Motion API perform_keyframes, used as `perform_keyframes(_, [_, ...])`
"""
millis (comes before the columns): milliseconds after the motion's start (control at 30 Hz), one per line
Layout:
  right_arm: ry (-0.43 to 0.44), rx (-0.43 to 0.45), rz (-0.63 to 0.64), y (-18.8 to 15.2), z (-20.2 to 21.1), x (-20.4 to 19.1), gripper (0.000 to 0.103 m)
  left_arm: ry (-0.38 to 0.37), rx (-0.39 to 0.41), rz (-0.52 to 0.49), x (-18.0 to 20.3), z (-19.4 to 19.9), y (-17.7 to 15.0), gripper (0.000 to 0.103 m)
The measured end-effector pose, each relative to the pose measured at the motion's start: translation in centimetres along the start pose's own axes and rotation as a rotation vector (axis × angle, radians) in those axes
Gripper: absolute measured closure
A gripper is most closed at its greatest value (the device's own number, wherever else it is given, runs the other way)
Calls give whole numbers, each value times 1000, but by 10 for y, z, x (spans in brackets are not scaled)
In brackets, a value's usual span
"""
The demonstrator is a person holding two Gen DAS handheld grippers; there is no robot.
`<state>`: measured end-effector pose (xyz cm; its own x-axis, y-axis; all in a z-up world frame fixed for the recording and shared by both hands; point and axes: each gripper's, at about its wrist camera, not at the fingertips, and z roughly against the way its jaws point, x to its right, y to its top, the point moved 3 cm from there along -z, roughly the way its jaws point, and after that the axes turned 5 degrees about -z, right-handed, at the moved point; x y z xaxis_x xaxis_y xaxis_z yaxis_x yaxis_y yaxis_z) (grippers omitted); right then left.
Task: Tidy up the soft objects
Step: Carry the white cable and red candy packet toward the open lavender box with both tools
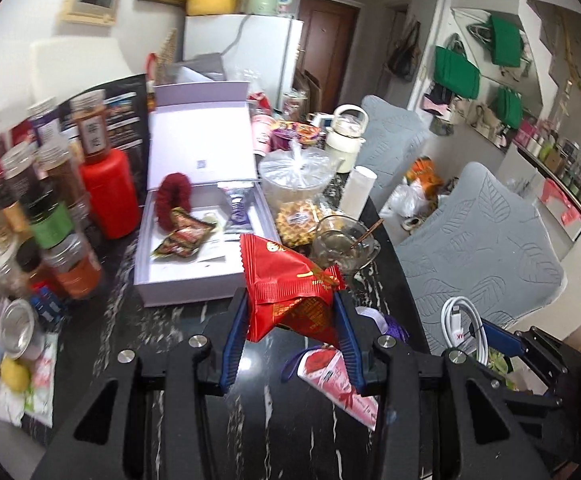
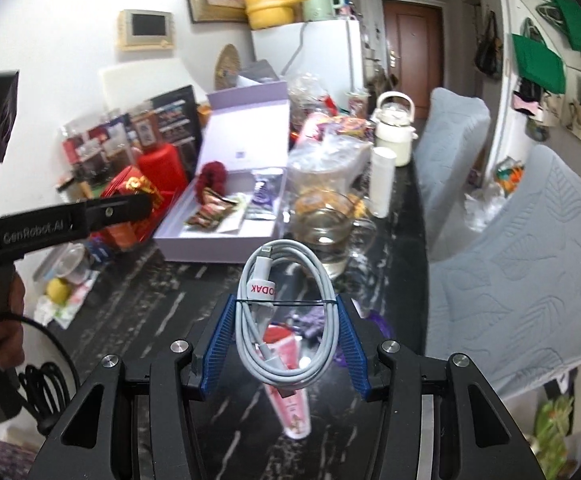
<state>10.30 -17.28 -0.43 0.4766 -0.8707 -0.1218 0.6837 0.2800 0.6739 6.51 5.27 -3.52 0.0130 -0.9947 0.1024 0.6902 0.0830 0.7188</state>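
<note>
Left jaws clamp red snack packet (image 1: 290,284); right jaws clamp coiled white cable (image 2: 286,312); open lavender box (image 1: 194,216) just ahead.

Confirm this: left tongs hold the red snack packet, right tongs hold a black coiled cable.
One detail is wrong: the coiled cable in the right tongs is white, as the right wrist view shows. The left tongs do hold the red snack packet.

Both wrist cameras sit just behind their claws, looking forward and slightly down along the dark tabletop (image 1: 178,332) toward the far door. Each is close to the tabletop, and both share the open lilac box (image 1: 194,280) (image 2: 226,246), with the right view taken from farther right
</note>
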Motion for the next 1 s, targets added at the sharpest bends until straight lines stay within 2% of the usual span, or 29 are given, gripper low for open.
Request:
perform_keyframes(167, [54, 11, 37, -4, 10, -16, 53, 44, 18, 49, -8, 23, -16, 61])
perform_keyframes(467, [157, -18, 77, -13, 14, -41, 53, 100, 47, 101, -22, 52, -29, 61])
perform_keyframes(733, [174, -16, 106, -4, 3, -63, 53, 104, 33, 113, -50, 52, -28, 61])
perform_keyframes(1000, [160, -32, 87, 18, -20, -90, 53, 88, 20, 87, -88, 43, -4, 61])
